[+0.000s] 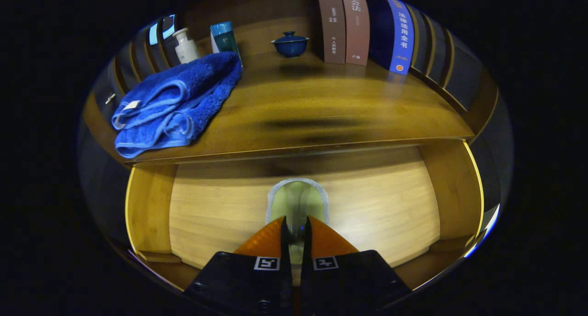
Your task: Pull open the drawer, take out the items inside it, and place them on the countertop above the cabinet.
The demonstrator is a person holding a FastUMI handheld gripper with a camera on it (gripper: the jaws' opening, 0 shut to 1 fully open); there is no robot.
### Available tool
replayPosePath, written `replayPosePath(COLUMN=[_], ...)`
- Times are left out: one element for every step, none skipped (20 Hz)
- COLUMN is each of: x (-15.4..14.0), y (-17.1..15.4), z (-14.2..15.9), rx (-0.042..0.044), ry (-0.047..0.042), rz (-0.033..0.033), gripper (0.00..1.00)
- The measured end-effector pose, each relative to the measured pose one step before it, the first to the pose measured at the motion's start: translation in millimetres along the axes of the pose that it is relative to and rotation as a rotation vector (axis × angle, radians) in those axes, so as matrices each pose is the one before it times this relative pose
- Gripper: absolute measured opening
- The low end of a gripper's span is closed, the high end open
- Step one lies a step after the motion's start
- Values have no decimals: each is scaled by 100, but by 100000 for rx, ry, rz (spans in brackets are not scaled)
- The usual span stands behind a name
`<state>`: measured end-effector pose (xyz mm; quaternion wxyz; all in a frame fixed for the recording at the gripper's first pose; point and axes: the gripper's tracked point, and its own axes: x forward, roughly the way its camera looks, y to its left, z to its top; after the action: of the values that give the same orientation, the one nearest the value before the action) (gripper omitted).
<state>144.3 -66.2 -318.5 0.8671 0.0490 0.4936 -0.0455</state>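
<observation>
The wooden drawer stands pulled open below the countertop. My gripper is over the drawer's inside, its orange fingers nearly together and pressed on a pale green item with a fuzzy grey rim. The item sticks out just ahead of the fingertips; what it is I cannot tell. A folded blue towel lies on the countertop's left part, beyond the fingers.
At the back of the countertop stand a white bottle, a teal box, a blue lidded bowl and a row of books. The drawer's side walls flank the gripper. Bare wood lies right of the towel.
</observation>
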Motion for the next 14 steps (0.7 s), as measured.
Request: replayPosePath(x=[-1207, -1159, -1235, -1088, -1203, -1130, -959, -682, -437, -139, 89, 164, 383, 480], y=[175, 144, 186, 250, 313, 244, 146, 191, 312, 212, 47, 155, 271, 134], z=[-6, 95, 157, 320, 641, 855, 1092, 1292, 1154, 1174, 1200, 998, 1122, 974], rx=[889, 127, -102, 0, -239, -822, -861, -789, -344, 269, 951, 884, 670, -104], ry=[-889, -1013, -911, -927, -1994, -2136, -2271, -1949, -1069, -173, 93, 641, 543, 642], rz=[1677, 1196, 1242, 1124, 1251, 709, 439, 467, 499, 367, -182, -202, 50, -728], gripper=[11, 11, 11, 11, 11, 11, 11, 11, 11, 11, 11, 11, 11, 11])
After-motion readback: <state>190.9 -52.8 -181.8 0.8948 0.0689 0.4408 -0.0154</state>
